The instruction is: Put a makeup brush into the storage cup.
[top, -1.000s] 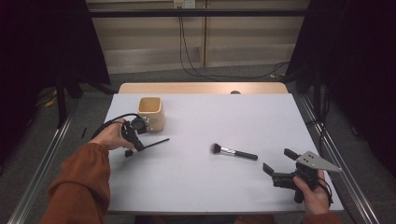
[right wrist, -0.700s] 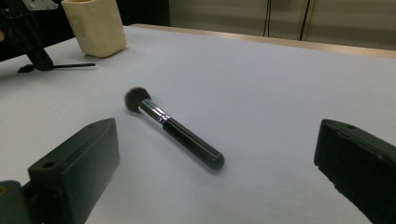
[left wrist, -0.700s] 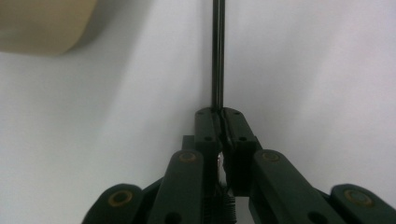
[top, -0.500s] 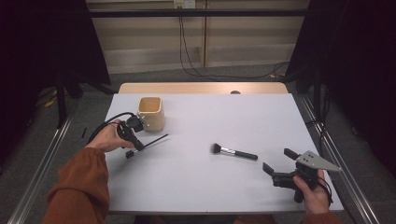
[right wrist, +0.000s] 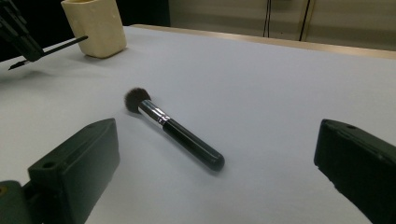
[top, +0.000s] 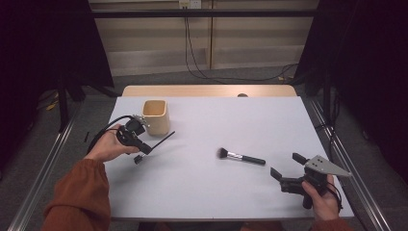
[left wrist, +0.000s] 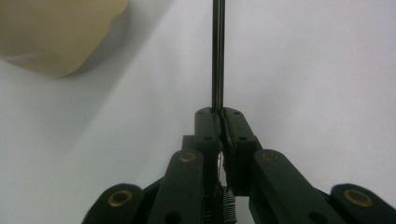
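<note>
beige cup (top: 156, 117) just beyond the held thin brush (top: 161, 140).

High view: the left gripper (top: 144, 151), jaws closed on a thin black stick (top: 161, 140), is held just beside a cream cup (top: 156, 117) at far left. A makeup brush (top: 240, 157) lies mid-table. The right gripper (top: 285, 170), jaws apart, rests at near right.

High overview, two close claw-mounted views
</note>
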Available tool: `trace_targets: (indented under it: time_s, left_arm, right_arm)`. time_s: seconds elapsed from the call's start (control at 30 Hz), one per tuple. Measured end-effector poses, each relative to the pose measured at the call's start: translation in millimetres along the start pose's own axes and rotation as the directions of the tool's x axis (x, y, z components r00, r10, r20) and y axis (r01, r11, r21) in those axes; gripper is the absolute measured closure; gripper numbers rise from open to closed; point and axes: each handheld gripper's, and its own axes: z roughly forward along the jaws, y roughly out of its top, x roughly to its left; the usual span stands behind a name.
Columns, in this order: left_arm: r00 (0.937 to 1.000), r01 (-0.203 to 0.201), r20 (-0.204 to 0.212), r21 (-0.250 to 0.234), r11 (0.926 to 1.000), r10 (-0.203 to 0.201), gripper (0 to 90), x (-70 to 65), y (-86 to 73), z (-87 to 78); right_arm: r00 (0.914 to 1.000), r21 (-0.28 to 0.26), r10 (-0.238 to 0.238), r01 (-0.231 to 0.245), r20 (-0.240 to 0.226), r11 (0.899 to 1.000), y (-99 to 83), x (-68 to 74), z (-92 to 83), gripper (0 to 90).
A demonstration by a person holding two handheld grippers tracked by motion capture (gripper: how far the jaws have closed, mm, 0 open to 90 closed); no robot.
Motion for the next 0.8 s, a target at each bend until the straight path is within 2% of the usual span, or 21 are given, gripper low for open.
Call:
trace_targets:
  time_s: [0.13, 0.17, 0.27, 0.5, 0.6, 0.7, 0.8]
  left_arm:
    - [0.9995, 0.031, 0.005, -0.057, 0.9979, -0.031, 85.7, 0.8, -5.8, -2.0]
    - [0.9992, 0.036, -0.015, -0.077, 0.9964, -0.037, 85.7, 0.6, -7.9, -3.1]
    - [0.998, 0.058, -0.015, -0.146, 0.9875, -0.061, 85.8, 3.6, -13.8, -7.5]
    - [0.9973, 0.068, -0.009, -0.235, 0.9696, -0.072, 85.8, -3.9, -20.1, -13.6]
    - [0.9968, 0.072, -0.012, -0.28, 0.9574, -0.079, 85.7, -8.6, -20.4, -17.2]
    - [0.9953, 0.091, 0.0, -0.343, 0.935, -0.097, 85.7, -10.2, -21.5, -22.3]
    - [0.9945, 0.099, 0.008, -0.377, 0.9207, -0.104, 85.7, -13.5, -22.3, -24.5]
  right_arm:
    - [1.0, 0.0, -0.003, 0.003, -0.003, 1.0, 0.2, 0.0, 0.1, 0.0]
    - [1.0, 0.0, -0.003, 0.003, -0.003, 1.0, 0.2, 0.0, 0.1, 0.0]
    - [1.0, 0.0, 0.0, 0.0, -0.002, 1.0, 0.2, -0.1, 0.5, 0.0]
    - [1.0, 0.0, 0.0, 0.0, -0.002, 1.0, 0.4, 0.1, 1.1, 0.0]
    - [1.0, -0.001, 0.001, -0.001, -0.002, 1.0, 0.5, 0.2, 1.2, 0.0]
    - [1.0, -0.001, 0.002, -0.002, -0.001, 1.0, 0.5, 0.1, 1.4, 0.0]
    - [1.0, -0.002, 0.001, -0.001, -0.002, 1.0, 0.5, 0.0, 1.2, 0.0]
